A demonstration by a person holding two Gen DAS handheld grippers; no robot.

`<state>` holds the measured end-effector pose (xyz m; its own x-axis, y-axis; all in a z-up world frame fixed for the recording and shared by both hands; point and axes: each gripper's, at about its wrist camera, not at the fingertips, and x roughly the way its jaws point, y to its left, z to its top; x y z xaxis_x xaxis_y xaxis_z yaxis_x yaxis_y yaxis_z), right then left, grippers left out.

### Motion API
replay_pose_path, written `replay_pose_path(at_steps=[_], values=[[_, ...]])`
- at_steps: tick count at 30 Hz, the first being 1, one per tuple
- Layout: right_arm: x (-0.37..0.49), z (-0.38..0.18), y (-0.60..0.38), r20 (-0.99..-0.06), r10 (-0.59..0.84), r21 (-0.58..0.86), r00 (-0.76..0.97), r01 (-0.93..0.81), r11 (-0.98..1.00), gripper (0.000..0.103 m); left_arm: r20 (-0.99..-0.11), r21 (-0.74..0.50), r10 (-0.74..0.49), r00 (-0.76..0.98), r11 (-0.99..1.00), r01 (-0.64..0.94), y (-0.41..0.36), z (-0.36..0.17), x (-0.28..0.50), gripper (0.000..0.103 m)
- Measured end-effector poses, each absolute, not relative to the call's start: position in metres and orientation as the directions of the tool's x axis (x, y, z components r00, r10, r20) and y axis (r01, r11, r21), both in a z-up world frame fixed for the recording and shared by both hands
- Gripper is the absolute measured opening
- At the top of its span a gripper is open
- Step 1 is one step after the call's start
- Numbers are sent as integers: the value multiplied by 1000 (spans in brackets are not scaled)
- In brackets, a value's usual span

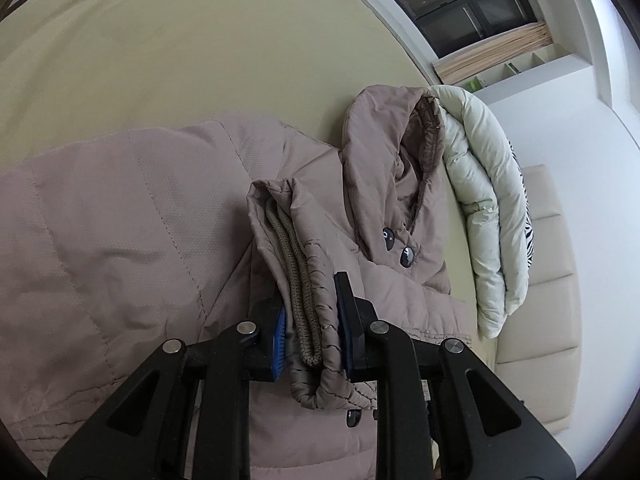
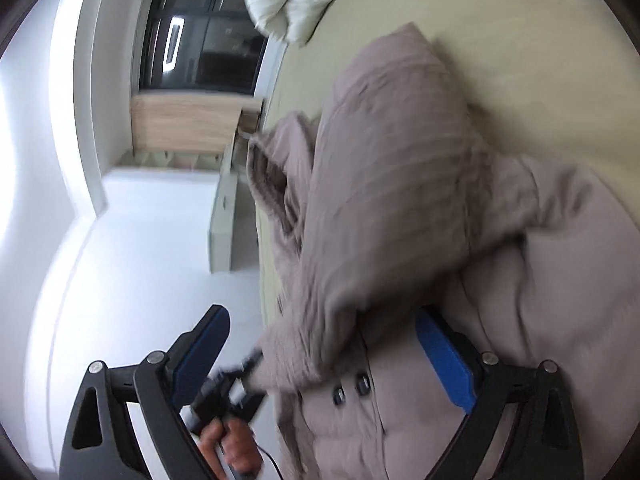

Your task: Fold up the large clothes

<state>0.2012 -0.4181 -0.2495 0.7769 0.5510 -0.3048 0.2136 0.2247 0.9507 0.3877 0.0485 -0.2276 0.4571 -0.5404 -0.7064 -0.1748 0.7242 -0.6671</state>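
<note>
A taupe puffer jacket (image 1: 120, 240) lies spread on a beige bed (image 1: 200, 60), its hood (image 1: 384, 140) towards the pillows. My left gripper (image 1: 312, 308) is shut on a sleeve cuff (image 1: 296, 272) with a knitted inner band and holds it over the jacket's front, near the dark buttons (image 1: 400, 248). The right wrist view is rolled sideways and blurred. There my right gripper (image 2: 320, 314) stands open, its blue pads wide apart over the jacket (image 2: 520, 280), pressing on nothing. A hand (image 2: 228, 444) holds the left gripper (image 2: 250, 364) at the sleeve's end.
A folded white duvet (image 1: 480, 200) and a zebra-patterned pillow (image 1: 528, 232) lie against the cream padded headboard (image 1: 540, 280). Bare sheet (image 2: 520, 60) stretches beyond the jacket. A dark window (image 2: 200, 40) and a white wall (image 2: 120, 280) lie past the bed's edge.
</note>
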Motion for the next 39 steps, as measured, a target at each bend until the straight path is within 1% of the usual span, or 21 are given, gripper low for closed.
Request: replay_pose_path(at_steps=[2, 4, 5, 7, 8, 11, 12, 14, 16, 18, 20, 24, 25, 27, 29, 31, 33, 34, 35, 37, 39], values=[[211, -249, -430, -284, 496, 958, 821, 215, 192, 95, -710, -662, -530, 464, 728, -181, 53, -226, 379, 19], [212, -247, -450, -300, 399, 952, 866, 245, 185, 92, -710, -663, -526, 469, 724, -192, 56, -227, 376, 19], [209, -250, -464, -289, 350, 957, 891, 256, 139, 89, -712, -662, -526, 464, 724, -194, 58, -228, 373, 19], [206, -260, -485, -256, 320, 965, 912, 259, 36, 87, -712, -670, -546, 442, 716, -195, 53, -236, 372, 19], [204, -267, -492, -239, 309, 967, 920, 254, -9, 87, -717, -665, -545, 434, 722, -191, 49, -239, 371, 19], [200, -278, -498, -222, 304, 971, 926, 239, -21, 86, -732, -649, -537, 420, 737, -188, 36, -248, 370, 19], [198, -283, -502, -208, 311, 973, 927, 229, -32, 84, -735, -645, -533, 419, 741, -189, 34, -251, 370, 19], [188, -292, -508, -192, 332, 975, 923, 217, -40, 72, -741, -635, -526, 417, 751, -183, 31, -256, 373, 19], [184, -287, -500, -203, 364, 976, 909, 218, 1, 72, -753, -616, -512, 413, 770, -166, 26, -258, 375, 19], [164, -273, -500, -264, 371, 964, 890, 259, 64, 74, -756, -608, -509, 411, 778, -155, 24, -260, 377, 19], [145, -256, -504, -273, 371, 962, 888, 259, 88, 89, -757, -605, -509, 410, 784, -143, 23, -261, 378, 19], [141, -188, -504, -193, 332, 970, 923, 128, 209, 98, -758, -601, -509, 409, 788, -134, 22, -264, 380, 20], [150, -175, -503, -177, 336, 967, 925, 100, 233, 102, -759, -599, -507, 409, 790, -131, 23, -264, 380, 19], [181, -158, -494, -164, 396, 952, 903, 41, 302, 103, -761, -594, -504, 410, 795, -125, 23, -265, 380, 20], [213, -165, -486, -208, 433, 941, 877, 58, 335, 103, -766, -582, -496, 410, 805, -114, 20, -267, 381, 21], [244, -197, -484, -303, 453, 926, 838, 148, 346, 102, -771, -570, -488, 410, 816, -101, 20, -270, 381, 22], [262, -247, -487, -441, 435, 884, 785, 295, 364, 89, -775, -559, -483, 409, 824, -87, 17, -272, 382, 25], [264, -266, -491, -448, 443, 885, 776, 314, 344, 75, -772, -561, -486, 409, 824, -81, 18, -274, 382, 25], [260, -274, -494, -439, 433, 888, 787, 307, 343, 68, -768, -565, -491, 410, 822, -74, 18, -276, 382, 26], [253, -270, -497, -410, 440, 899, 799, 273, 342, 69, -760, -575, -504, 411, 816, -62, 19, -278, 383, 26], [251, -254, -496, -435, 444, 884, 784, 278, 376, 74, -753, -586, -514, 410, 808, -65, 22, -277, 382, 26]])
